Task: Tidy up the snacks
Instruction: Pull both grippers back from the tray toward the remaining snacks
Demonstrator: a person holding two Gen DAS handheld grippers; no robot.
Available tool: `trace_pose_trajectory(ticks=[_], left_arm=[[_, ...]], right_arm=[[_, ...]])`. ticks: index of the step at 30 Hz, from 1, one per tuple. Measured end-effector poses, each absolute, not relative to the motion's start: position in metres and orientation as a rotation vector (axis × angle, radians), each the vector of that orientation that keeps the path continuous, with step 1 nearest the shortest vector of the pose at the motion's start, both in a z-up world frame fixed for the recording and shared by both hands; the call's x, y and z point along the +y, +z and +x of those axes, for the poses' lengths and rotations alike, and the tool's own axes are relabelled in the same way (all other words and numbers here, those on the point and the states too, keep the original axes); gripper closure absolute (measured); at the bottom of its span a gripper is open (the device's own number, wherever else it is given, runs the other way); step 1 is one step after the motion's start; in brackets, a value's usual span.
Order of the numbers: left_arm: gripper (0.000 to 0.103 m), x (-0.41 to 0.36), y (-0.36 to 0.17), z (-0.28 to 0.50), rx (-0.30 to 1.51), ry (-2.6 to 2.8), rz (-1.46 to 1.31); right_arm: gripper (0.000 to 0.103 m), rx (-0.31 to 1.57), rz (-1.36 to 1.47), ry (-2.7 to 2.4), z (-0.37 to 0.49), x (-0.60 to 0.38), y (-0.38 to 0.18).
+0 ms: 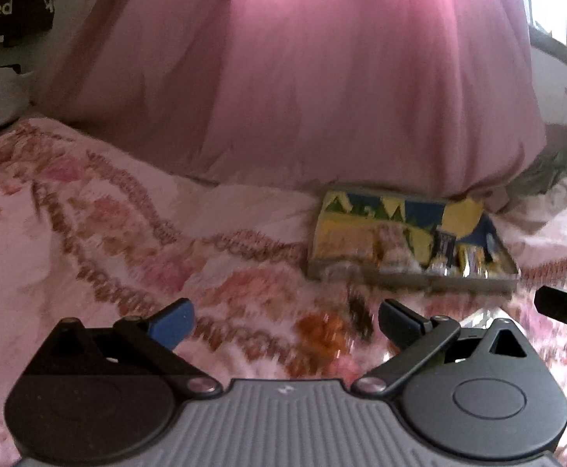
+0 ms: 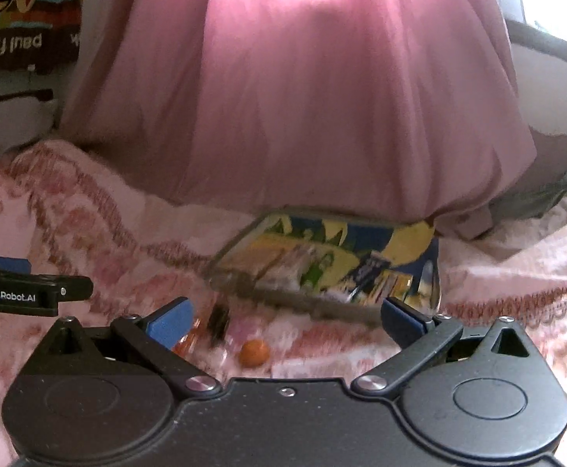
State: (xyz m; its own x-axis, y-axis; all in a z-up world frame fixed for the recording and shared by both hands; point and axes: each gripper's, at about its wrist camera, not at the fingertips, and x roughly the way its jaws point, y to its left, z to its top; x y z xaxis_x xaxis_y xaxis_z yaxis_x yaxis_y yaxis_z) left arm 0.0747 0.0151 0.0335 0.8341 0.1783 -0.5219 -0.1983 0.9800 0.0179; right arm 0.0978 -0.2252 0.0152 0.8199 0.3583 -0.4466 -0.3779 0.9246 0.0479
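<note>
A shallow tin box [image 1: 412, 276] with a yellow and blue picture lies on the pink floral bedspread, with several wrapped snacks [image 1: 466, 262] in its right part. In the right wrist view the tin box [image 2: 314, 303] sits just ahead. Loose snacks lie before it: a blurred orange wrapper [image 1: 322, 330] and, in the right wrist view, a round orange sweet [image 2: 253, 352] and a dark packet [image 2: 219, 323]. My left gripper [image 1: 285, 323] is open, above the orange wrapper. My right gripper [image 2: 285, 323] is open too, nothing between its fingers.
A big pink pillow [image 1: 322, 70] stands upright just behind the tin. The bedspread [image 1: 88, 214] is rumpled, with folds on the left. A patterned bag [image 2: 22, 11] hangs at the far left. The other gripper's body [image 2: 26, 295] reaches in from the left edge.
</note>
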Motion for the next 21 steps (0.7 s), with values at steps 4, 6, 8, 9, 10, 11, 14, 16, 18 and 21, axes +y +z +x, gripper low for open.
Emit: trace_pose_trajectory(ticks=[4, 6, 8, 9, 10, 11, 14, 16, 18, 21], left_arm=[[0.000, 0.012, 0.031, 0.054, 0.576, 0.203, -0.045], [0.000, 0.010, 0.032, 0.045, 0.577, 0.200, -0.058], [0.000, 0.008, 0.032, 0.037, 0.578, 0.202, -0.062], [0.000, 0.007, 0.032, 0.035, 0.579, 0.204, -0.061], [0.000, 0.005, 0.032, 0.032, 0.582, 0.207, -0.057], [0.000, 0.004, 0.031, 0.030, 0.587, 0.211, -0.050], [0.000, -0.002, 0.029, 0.028, 0.611, 0.212, -0.023], [0.000, -0.005, 0.027, 0.028, 0.626, 0.206, -0.003], [0.000, -0.009, 0.025, 0.029, 0.638, 0.206, 0.019], [0.000, -0.010, 0.022, 0.033, 0.659, 0.212, 0.031]], right_arm=[[0.001, 0.499, -0.057, 0.400, 0.082, -0.222, 0.010], [0.001, 0.521, -0.053, 0.404, 0.075, -0.223, 0.008], [0.001, 0.557, -0.039, 0.397, 0.071, -0.225, 0.004], [0.001, 0.581, -0.029, 0.385, 0.071, -0.225, 0.002], [0.001, 0.603, -0.012, 0.374, 0.071, -0.227, 0.000], [0.001, 0.618, 0.003, 0.371, 0.070, -0.228, -0.001], [0.001, 0.639, 0.032, 0.357, 0.071, -0.231, -0.003], [0.001, 0.647, 0.035, 0.349, 0.072, -0.231, -0.004], [0.001, 0.649, 0.031, 0.348, 0.072, -0.230, -0.005], [0.001, 0.649, 0.017, 0.351, 0.072, -0.228, -0.006]])
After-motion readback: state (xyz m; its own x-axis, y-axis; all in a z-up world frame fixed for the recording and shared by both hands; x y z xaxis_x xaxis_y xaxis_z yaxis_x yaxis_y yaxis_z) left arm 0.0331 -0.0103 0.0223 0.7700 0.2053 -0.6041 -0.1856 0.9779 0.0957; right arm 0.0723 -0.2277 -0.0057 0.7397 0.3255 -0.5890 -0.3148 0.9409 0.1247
